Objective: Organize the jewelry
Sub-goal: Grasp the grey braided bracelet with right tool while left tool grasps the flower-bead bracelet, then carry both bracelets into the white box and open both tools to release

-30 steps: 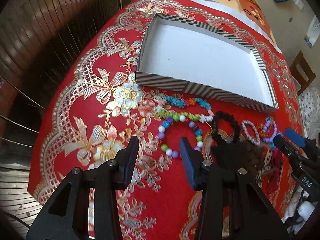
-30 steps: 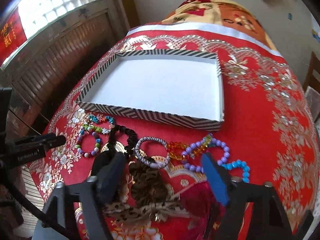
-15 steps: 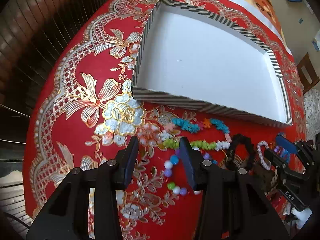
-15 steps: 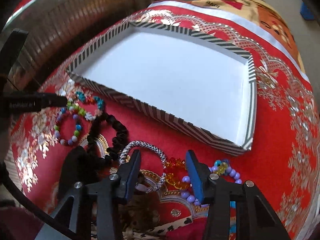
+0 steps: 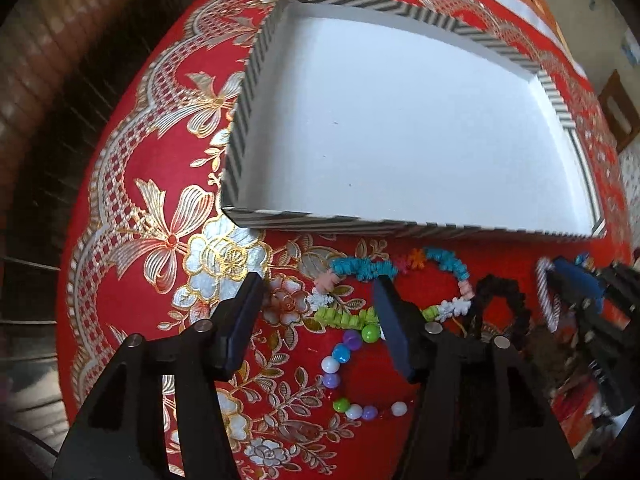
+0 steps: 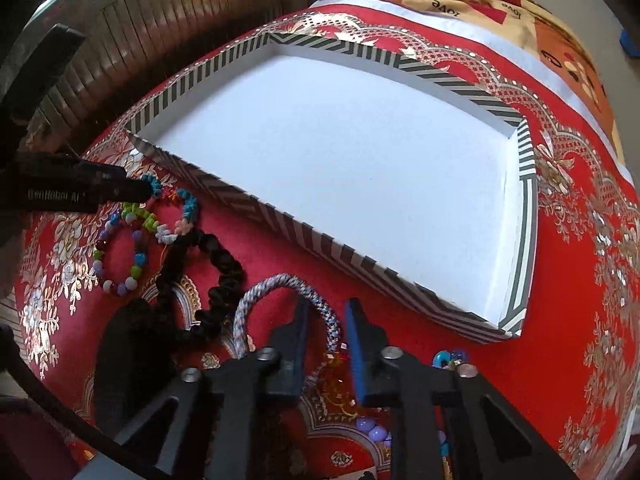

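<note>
A striped box with a white inside (image 5: 400, 224) (image 6: 304, 220) lies open on the red cloth. Below it lie a teal-green-white chip bracelet (image 5: 360, 270) (image 6: 188, 204), a round-bead bracelet (image 5: 340, 354) (image 6: 120, 284), a black scrunchie (image 5: 516, 300) (image 6: 224, 268) and a blue-white braided ring (image 6: 280, 284). My left gripper (image 5: 318, 320) is open, its fingers straddling the chip bracelet's left part. My right gripper (image 6: 326, 320) has narrowed around the right side of the braided ring, which lies between its fingers (image 6: 360, 340); contact is unclear.
Orange beads (image 6: 336, 384) and purple beads (image 6: 372, 432) lie under my right gripper. A dark scrunchie (image 6: 132, 344) lies to its left. The table drops off at the left toward a wooden slatted wall (image 6: 180, 12). A patterned cushion (image 6: 560, 36) lies beyond the box.
Both grippers moved forward and down toward the jewelry. My left gripper came over the chip bracelet. My right gripper narrowed around the braided ring.
</note>
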### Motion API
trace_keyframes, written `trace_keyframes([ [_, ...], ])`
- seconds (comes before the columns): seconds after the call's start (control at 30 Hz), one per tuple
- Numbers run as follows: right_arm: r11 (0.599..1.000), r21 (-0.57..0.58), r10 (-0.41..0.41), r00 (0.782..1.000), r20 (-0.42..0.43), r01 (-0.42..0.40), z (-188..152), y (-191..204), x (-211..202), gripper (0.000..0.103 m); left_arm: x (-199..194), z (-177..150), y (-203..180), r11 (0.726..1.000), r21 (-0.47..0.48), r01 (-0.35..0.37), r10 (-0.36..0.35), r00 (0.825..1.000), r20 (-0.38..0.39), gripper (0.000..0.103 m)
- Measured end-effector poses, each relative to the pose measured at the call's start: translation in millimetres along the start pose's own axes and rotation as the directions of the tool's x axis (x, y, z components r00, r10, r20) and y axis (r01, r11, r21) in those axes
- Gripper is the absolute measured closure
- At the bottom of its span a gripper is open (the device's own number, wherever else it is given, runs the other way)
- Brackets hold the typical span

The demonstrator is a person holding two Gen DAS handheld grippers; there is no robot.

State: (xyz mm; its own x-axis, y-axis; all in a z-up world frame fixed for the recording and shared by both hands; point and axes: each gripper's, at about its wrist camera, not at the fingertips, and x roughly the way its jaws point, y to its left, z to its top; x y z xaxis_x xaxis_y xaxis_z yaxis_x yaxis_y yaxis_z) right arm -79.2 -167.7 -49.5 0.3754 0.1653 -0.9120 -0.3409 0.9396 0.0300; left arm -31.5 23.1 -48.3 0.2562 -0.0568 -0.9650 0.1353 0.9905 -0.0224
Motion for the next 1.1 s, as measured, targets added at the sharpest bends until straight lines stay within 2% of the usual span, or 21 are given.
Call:
trace_keyframes([
  [0.1,0.999,0.04,0.032,0.999,0.012,-0.033,-1,-5,-1,0.094,3,1,-7,1.0,0.025,-0.002,0.002,1.0,0.002,0.037],
  [0.27,0.994,0.084,0.064,0.996,0.058,-0.068,-3,-9,-17,0.094,6,2,-7,1.0,0.012,0.005,-0.005,1.0,0.013,0.039],
  [0.3,0.993,0.09,0.067,0.996,0.065,-0.073,-2,-8,-20,0.094,5,1,-4,1.0,-0.001,0.005,-0.005,1.0,0.017,0.048],
  [0.33,0.992,0.097,0.071,0.995,0.074,-0.078,-3,-8,-24,0.094,3,1,-1,1.0,-0.011,0.002,-0.002,1.0,0.024,0.067],
  [0.4,0.989,0.114,0.084,0.992,0.092,-0.095,-4,-10,-33,0.094,-1,-3,7,0.999,-0.023,0.025,-0.024,1.0,0.019,0.093],
  [0.47,0.986,0.129,0.093,0.99,0.109,-0.107,-5,-12,-41,0.094,-3,-3,12,0.997,-0.044,0.064,-0.063,0.998,0.009,0.092],
  [0.73,0.98,0.151,0.106,0.985,0.137,-0.127,-9,-15,-56,0.094,-40,-18,20,0.997,-0.044,0.058,-0.054,0.995,0.082,0.093],
  [1.0,0.982,0.151,0.113,0.993,0.019,-0.114,-5,-13,-12,0.094,-64,-19,15,0.996,-0.045,0.073,-0.067,0.99,0.122,0.093],
  [1.1,0.987,0.146,0.068,0.998,-0.002,-0.067,-2,-13,-1,0.093,-75,-18,16,0.996,-0.044,0.076,-0.069,0.988,0.14,0.093],
])
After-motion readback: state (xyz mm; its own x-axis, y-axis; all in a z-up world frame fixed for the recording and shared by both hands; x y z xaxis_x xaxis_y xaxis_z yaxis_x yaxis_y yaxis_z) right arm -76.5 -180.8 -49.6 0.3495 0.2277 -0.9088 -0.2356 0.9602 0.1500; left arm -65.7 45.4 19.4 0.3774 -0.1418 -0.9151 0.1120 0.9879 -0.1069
